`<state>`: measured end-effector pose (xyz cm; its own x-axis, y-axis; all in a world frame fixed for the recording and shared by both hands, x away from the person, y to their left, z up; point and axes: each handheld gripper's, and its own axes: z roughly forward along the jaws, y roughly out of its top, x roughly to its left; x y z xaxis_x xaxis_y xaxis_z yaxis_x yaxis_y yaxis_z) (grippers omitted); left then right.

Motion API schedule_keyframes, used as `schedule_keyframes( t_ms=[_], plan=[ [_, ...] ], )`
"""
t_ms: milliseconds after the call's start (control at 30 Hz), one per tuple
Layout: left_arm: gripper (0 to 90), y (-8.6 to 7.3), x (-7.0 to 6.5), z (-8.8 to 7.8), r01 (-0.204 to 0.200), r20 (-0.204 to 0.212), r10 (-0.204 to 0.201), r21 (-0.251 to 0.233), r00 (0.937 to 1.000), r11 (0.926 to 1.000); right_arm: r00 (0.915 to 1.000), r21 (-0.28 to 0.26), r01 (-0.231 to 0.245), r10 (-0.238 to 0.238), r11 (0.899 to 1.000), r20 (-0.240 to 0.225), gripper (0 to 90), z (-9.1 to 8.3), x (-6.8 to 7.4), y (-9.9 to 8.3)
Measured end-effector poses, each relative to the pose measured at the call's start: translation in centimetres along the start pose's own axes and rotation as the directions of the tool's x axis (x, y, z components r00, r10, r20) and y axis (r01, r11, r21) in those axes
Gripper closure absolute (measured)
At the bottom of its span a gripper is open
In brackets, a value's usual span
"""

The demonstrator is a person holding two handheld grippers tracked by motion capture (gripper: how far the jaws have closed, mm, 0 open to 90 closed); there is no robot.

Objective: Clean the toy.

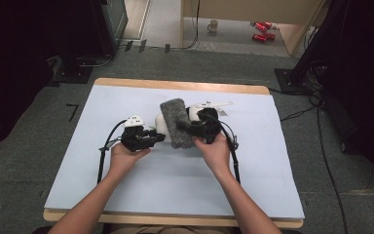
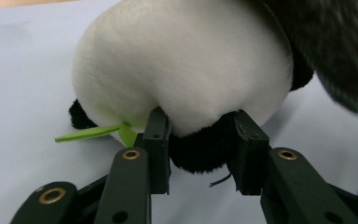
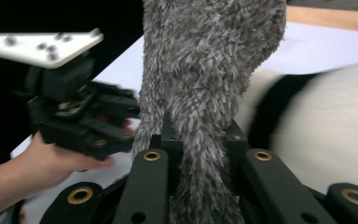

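A plush panda (image 1: 161, 125) with a white body and black limbs lies at the middle of the pale blue table cover (image 1: 126, 185). A grey fuzzy cloth (image 1: 176, 122) is draped over it. My left gripper (image 1: 158, 137) comes in from the left, and its jaws (image 2: 199, 119) press on a black limb under the white body (image 2: 182, 60). A green leaf piece (image 2: 91, 133) sticks out beside the left jaw. My right gripper (image 1: 188, 128) is shut on the lower part of the grey cloth (image 3: 205, 56), with its jaws (image 3: 201, 133) pinching the fur. The panda (image 3: 326, 121) lies just behind the cloth.
The wooden table edge (image 1: 175, 85) runs along the back. Black cables (image 1: 103, 151) trail from both grippers toward me. On the floor beyond the table stand a mug (image 1: 213, 25) and red cans (image 1: 263, 30). Dark equipment flanks the table on both sides.
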<state>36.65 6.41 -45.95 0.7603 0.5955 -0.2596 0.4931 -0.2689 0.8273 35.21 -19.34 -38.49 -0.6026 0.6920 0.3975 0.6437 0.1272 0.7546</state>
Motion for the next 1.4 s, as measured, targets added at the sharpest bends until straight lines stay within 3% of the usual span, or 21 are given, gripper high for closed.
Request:
schedule_keyframes(
  t_ms=[67, 133, 267, 333, 433, 667, 967, 1100, 1233, 1333, 1400],
  plan=[
    [65.8, 0.1, -0.4, 0.0, -0.011, -0.004, 0.011, 0.004, 0.9999, 0.9999, 0.9996, 0.017, 0.022, -0.022, 1.0, -0.016, 77.7, 0.9, 0.9, -0.4],
    [67.4, 0.2, -0.5, -0.1, -0.006, -0.011, 0.006, 0.019, 0.9999, 0.9998, 0.999, 0.028, 0.046, -0.046, 0.999, -0.003, 77.4, 1.7, 1.3, -0.9],
    [69.5, 0.2, 0.0, 0.0, 0.027, -0.004, -0.026, 0.03, 0.9996, 0.9992, 0.9955, 0.045, 0.066, -0.068, 0.997, 0.065, 77.0, 1.7, 0.1, -1.2],
    [69.9, 0.2, 0.2, 0.0, 0.035, 0.007, -0.035, 0.03, 0.9993, 0.9989, 0.9928, 0.048, 0.043, -0.048, 0.998, 0.11, 77.3, 1.0, -0.8, -1.1],
    [70.4, 0.2, 0.0, 0.1, 0.026, 0.012, -0.026, 0.029, 0.9996, 0.9992, 0.995, 0.032, 0.002, -0.006, 0.999, 0.1, 77.9, -0.2, -2.3, -1.1],
    [70.2, 0.5, 0.8, -0.1, 0.078, 0.02, -0.078, 0.034, 0.9967, 0.9964, 0.9887, -0.001, 0.009, -0.009, 1.0, 0.15, 77.8, -3.2, -3.3, -0.6],
    [70.1, 0.8, 1.2, -0.1, 0.062, 0.016, -0.063, 0.036, 0.9979, 0.9974, 0.9748, -0.069, -0.067, 0.08, 0.995, 0.208, 76.7, -6.2, -6.2, -1.2],
    [70.1, 0.9, 1.1, 0.1, 0.046, 0.021, -0.047, 0.04, 0.9987, 0.9981, 0.974, -0.09, -0.096, 0.112, 0.991, 0.197, 76.6, -6.3, -7.6, -2.1],
    [69.9, 1.0, 1.2, 0.1, 0.053, 0.019, -0.054, 0.042, 0.9984, 0.9977, 0.964, -0.096, -0.124, 0.143, 0.988, 0.224, 76.8, -6.9, -8.6, -2.6],
    [69.8, 1.0, 1.2, 0.1, 0.054, 0.016, -0.055, 0.039, 0.9984, 0.9978, 0.9499, -0.098, -0.15, 0.171, 0.984, 0.262, 77.2, -7.5, -9.3, -2.8],
    [69.6, 0.8, 1.2, 0.1, 0.059, 0.016, -0.059, 0.033, 0.9981, 0.9977, 0.9474, -0.106, -0.165, 0.187, 0.981, 0.26, 77.2, -8.0, -9.7, -2.9]
  ],
)
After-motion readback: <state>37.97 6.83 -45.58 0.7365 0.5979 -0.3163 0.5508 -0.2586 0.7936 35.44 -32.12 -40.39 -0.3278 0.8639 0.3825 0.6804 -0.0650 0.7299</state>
